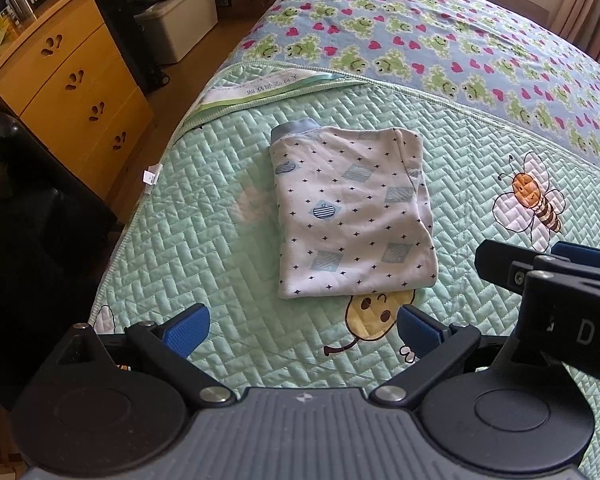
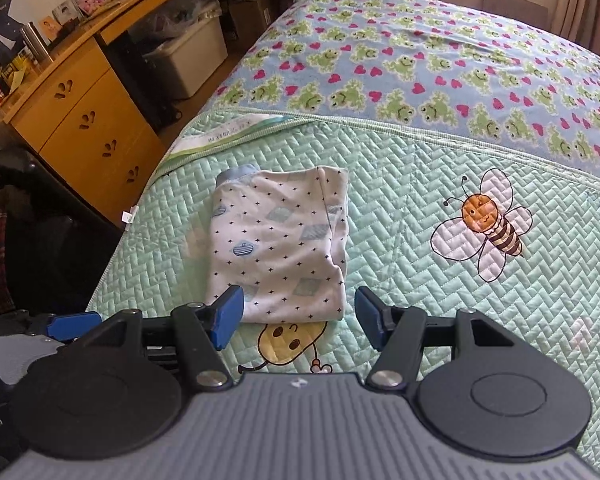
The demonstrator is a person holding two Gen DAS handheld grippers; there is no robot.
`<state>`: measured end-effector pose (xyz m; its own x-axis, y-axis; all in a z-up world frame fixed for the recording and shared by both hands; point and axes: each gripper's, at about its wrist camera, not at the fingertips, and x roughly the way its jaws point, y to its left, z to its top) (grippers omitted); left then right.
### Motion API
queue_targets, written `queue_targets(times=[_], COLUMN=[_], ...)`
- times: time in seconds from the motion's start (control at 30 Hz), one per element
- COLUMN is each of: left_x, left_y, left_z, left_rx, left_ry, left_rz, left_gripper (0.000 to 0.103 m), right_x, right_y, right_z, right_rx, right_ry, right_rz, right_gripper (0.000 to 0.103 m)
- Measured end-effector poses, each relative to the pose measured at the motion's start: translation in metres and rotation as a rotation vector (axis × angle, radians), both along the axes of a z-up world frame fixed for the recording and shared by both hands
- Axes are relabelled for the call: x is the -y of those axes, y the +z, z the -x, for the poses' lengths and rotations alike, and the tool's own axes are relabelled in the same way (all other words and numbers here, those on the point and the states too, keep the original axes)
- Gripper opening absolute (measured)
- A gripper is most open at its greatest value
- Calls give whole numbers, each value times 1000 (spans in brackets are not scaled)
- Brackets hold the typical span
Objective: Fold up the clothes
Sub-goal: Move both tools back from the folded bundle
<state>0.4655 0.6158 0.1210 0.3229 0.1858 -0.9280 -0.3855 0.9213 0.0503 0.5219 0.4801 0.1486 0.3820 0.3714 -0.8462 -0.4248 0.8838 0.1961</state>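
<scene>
A white garment [image 1: 352, 212] with small dark dots and blue patches lies folded into a compact rectangle on the green quilted bedspread [image 1: 204, 240]; its blue waistband edge faces away. In the right wrist view the same garment [image 2: 278, 244] sits just beyond the blue pads. My left gripper [image 1: 304, 330] is open, held back from the garment's near edge with nothing between its fingers. My right gripper [image 2: 298, 316] is open too, its left pad [image 2: 228, 312] overlapping the garment's near corner in the image; whether it touches is unclear. The right gripper's body [image 1: 552, 280] shows at the right of the left wrist view.
A frog-and-heart blanket [image 2: 420, 72] covers the far half of the bed. A wooden drawer unit [image 1: 76, 92] and a desk stand left of the bed, with a white storage bin [image 1: 180, 20] on the floor. Bee pictures [image 2: 488, 224] mark the quilt. Curtains hang at the far right.
</scene>
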Motion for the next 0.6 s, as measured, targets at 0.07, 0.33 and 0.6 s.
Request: queue_targets(times=[0.07,0.33,0.6], left_x=[2,7,9], left_y=[0,5,21], left_z=[2,10,20], left_rx=[2,19,102], left_ry=[-4,-28,-35], left_rz=[-9,-44,-35], left_gripper=[101,101,102], right_x=[2,6,12], right_y=[0,2,15], right_z=[4,16,25], right_rx=[8,21,65], right_ry=[3,-10,-12], right_rz=[-9,-38,-84], right_gripper=[63,63,63])
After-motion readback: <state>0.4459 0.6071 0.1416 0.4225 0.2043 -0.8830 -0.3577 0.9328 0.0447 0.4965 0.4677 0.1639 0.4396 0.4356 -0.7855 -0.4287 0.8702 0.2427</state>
